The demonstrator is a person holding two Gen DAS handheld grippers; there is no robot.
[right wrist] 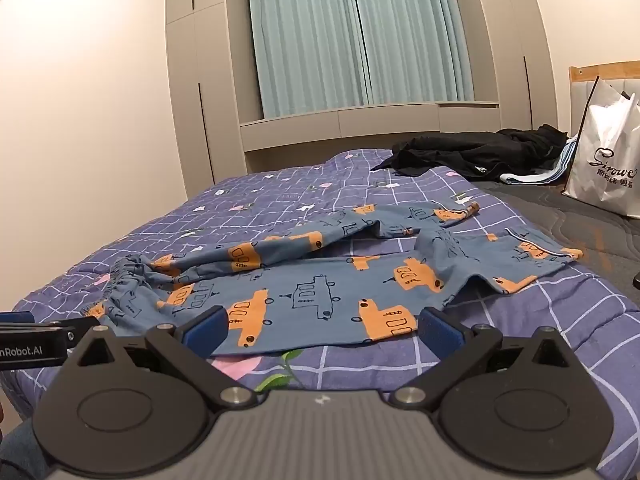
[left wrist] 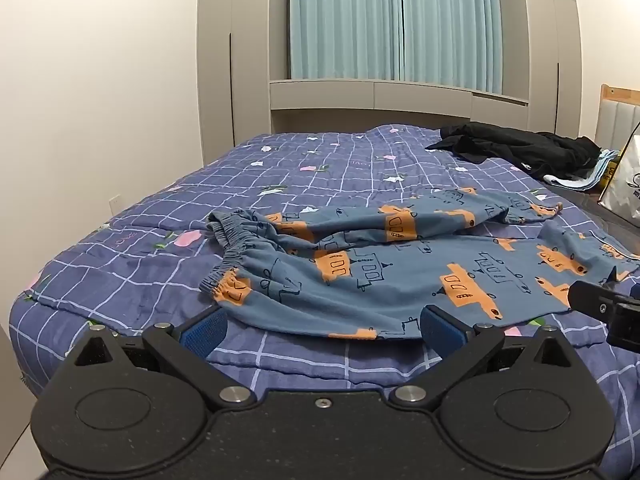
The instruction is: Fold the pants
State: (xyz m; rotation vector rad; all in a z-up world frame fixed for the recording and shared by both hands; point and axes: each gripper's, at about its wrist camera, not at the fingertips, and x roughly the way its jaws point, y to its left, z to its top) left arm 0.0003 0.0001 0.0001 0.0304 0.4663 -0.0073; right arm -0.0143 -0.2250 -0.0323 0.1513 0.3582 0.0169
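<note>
Blue pants (left wrist: 400, 276) with orange car prints lie spread on the bed, waistband to the left and the two legs running to the right, the far leg rumpled. They also show in the right wrist view (right wrist: 340, 292). My left gripper (left wrist: 322, 326) is open and empty, its blue pads at the pants' near edge close to the waistband end. My right gripper (right wrist: 322, 326) is open and empty, at the near edge of the near leg. The right gripper's tip also shows at the right edge of the left wrist view (left wrist: 600, 304).
The bed has a purple checked quilt (left wrist: 132, 280). A black garment (left wrist: 524, 150) and folded light-blue cloth lie at the far right. A white shopping bag (right wrist: 608, 160) stands by the headboard. Wardrobes and curtains stand behind; a white wall is at left.
</note>
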